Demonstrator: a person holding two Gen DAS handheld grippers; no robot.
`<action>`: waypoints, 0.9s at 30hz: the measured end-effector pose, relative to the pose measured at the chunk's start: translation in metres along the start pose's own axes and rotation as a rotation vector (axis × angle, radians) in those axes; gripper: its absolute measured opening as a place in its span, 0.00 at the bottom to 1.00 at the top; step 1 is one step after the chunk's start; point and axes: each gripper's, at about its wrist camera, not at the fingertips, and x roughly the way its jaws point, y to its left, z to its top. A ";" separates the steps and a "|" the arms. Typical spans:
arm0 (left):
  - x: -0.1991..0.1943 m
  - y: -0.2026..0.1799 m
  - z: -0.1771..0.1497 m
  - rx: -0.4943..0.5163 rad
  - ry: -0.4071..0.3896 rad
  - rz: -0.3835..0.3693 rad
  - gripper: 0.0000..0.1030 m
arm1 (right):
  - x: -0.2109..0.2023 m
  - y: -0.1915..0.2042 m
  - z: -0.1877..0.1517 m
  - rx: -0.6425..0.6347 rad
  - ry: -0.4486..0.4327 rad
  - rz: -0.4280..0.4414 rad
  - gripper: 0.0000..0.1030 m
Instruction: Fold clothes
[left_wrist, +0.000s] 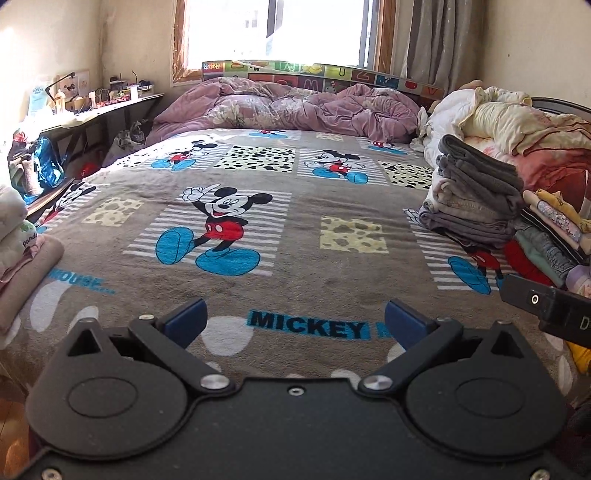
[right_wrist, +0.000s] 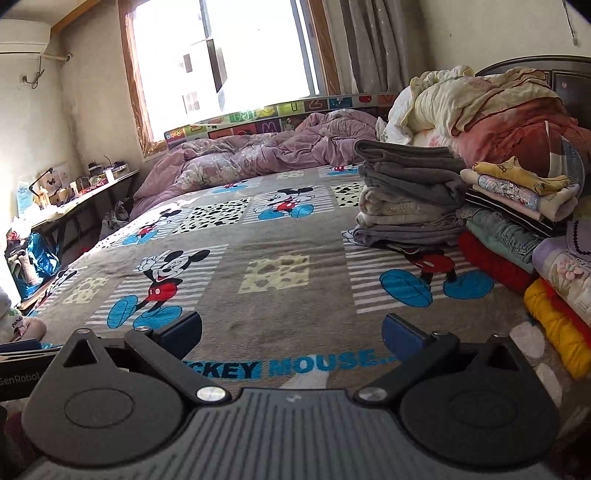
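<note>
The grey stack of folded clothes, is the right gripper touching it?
Apart. The right wrist view shows the right gripper open and empty, with a stretch of bare blanket between its fingertips and the grey stack.

A neat stack of folded grey and cream clothes (right_wrist: 406, 195) sits on the bed at two o'clock, just beside a leaning pile of folded colourful garments (right_wrist: 517, 206) at three o'clock.

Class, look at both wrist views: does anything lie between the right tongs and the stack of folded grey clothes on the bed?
Nothing visible does. The right tongs stand open and empty over the Mickey blanket. Only bare blanket lies between them and the grey stack, ahead and to their right. Other folded piles sit beside that stack, further right.
</note>
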 end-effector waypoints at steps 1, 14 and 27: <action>-0.001 0.000 0.000 0.002 0.003 -0.002 1.00 | -0.001 0.002 0.001 -0.003 -0.001 0.005 1.00; -0.002 -0.007 -0.005 0.020 0.023 -0.042 1.00 | -0.007 0.012 0.004 -0.027 0.005 0.012 1.00; 0.020 -0.007 -0.017 0.032 0.034 -0.034 1.00 | 0.011 0.010 -0.007 -0.030 0.052 -0.002 1.00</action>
